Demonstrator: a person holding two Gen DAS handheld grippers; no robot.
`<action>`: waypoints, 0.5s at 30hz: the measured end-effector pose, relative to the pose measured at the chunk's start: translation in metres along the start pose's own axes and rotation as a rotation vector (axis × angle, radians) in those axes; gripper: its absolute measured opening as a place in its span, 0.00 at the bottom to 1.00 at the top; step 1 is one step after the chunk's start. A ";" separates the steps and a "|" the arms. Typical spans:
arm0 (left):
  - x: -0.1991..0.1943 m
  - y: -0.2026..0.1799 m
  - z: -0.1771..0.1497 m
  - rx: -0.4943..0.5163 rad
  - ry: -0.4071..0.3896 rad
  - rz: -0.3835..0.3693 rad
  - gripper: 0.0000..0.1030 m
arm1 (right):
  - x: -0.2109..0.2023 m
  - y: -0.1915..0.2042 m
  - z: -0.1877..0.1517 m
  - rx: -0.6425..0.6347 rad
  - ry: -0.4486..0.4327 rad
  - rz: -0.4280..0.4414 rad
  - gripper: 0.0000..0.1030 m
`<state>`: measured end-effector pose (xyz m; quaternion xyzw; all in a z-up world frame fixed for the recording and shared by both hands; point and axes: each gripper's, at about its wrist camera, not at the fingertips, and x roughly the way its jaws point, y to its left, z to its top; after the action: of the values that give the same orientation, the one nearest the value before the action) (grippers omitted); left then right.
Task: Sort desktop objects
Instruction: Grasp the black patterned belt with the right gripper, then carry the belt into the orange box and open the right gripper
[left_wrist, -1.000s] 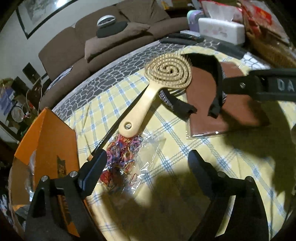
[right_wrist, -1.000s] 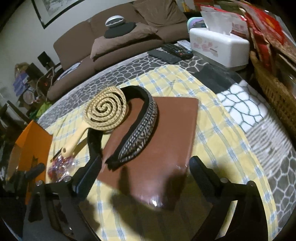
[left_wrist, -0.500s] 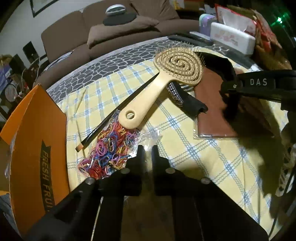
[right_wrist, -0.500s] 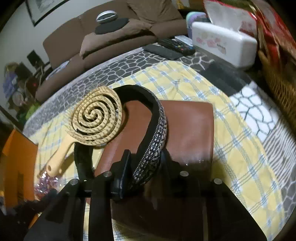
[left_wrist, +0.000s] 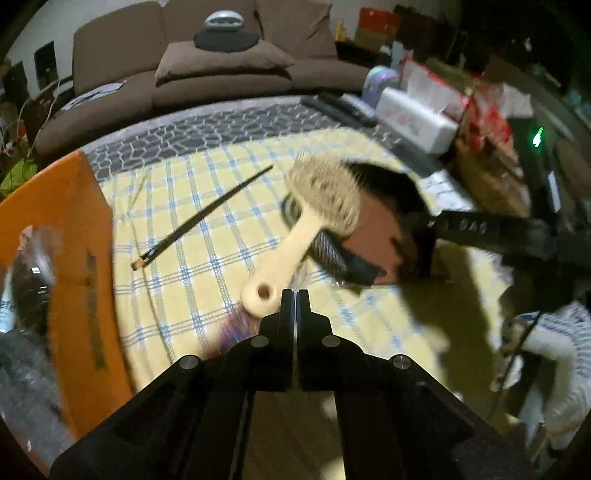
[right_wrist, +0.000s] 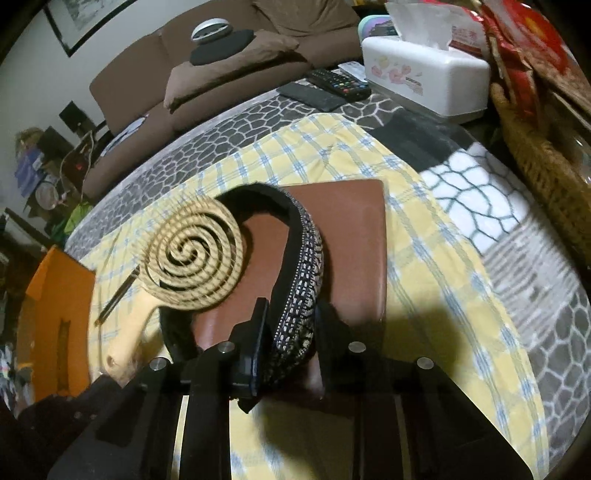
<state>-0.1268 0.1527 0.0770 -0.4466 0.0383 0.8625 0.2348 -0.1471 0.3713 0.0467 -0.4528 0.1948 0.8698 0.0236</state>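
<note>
Sorting is looking barely begun: the orange box is standing at the near left, contents unclear. The brown notebook, headband, spiral hairbrush and black stick are lying mid-cloth. The right gripper is clamping the headband; the left gripper is pinching together, apparently on a blurred bag of bands.

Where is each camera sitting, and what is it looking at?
Left wrist: sits on the left gripper, looks across the table at the hairbrush and orange box; its shut fingers show, and the other gripper at right.
Right wrist: sits on the right gripper, looks down at the headband between its fingers, on a brown pad.
Both show the hairbrush, headband, black stick and sofa.
</note>
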 end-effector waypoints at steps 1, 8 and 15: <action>-0.009 0.001 0.001 -0.007 -0.012 -0.009 0.01 | -0.006 0.000 -0.001 0.009 -0.006 0.010 0.22; -0.088 0.010 -0.006 -0.078 -0.105 -0.091 0.01 | -0.048 0.034 -0.012 -0.063 -0.053 0.034 0.19; -0.139 0.030 -0.010 -0.117 -0.177 -0.126 0.01 | -0.074 0.075 -0.026 -0.138 -0.096 0.054 0.20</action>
<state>-0.0643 0.0722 0.1762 -0.3833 -0.0611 0.8829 0.2643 -0.0998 0.3026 0.1168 -0.4058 0.1451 0.9021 -0.0221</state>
